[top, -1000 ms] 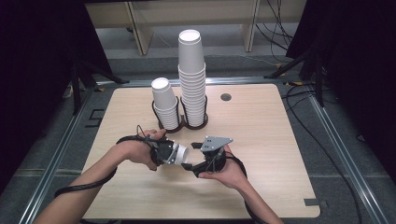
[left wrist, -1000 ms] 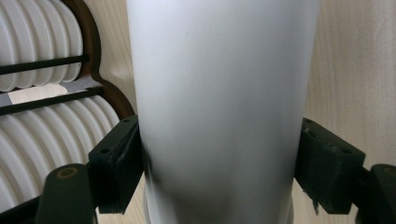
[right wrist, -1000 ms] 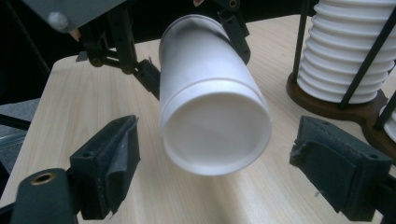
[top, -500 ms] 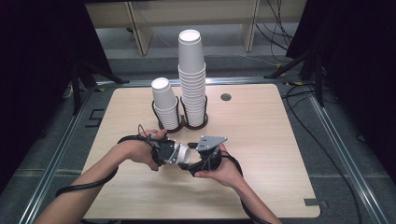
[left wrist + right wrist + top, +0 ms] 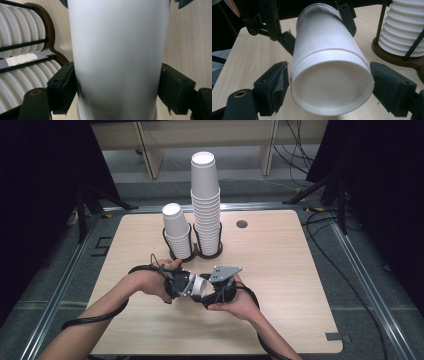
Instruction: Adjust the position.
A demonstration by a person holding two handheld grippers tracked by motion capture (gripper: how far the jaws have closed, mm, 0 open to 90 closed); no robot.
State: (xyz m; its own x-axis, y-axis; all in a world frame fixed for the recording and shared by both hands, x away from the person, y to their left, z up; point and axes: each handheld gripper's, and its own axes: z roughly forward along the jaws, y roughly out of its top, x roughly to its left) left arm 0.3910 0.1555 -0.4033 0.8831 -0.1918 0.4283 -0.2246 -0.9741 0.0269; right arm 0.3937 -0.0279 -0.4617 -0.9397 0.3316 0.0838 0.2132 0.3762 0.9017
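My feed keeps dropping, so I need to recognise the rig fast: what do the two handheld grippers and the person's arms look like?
Both grippers are black. The right gripper carries a grey three-cornered plate on top. Its fingers are blocky black pads on hinged links with brass-coloured pivot pins, like the left gripper's fingers. A thick black cable trails from each. The forearms are bare, with no sleeves in view.

The white cup (image 5: 117,60) between the left gripper's fingers (image 5: 62,90) runs past the top and bottom edges. Behind those fingers, the stacked cups (image 5: 17,50) are cut off at the left edge.
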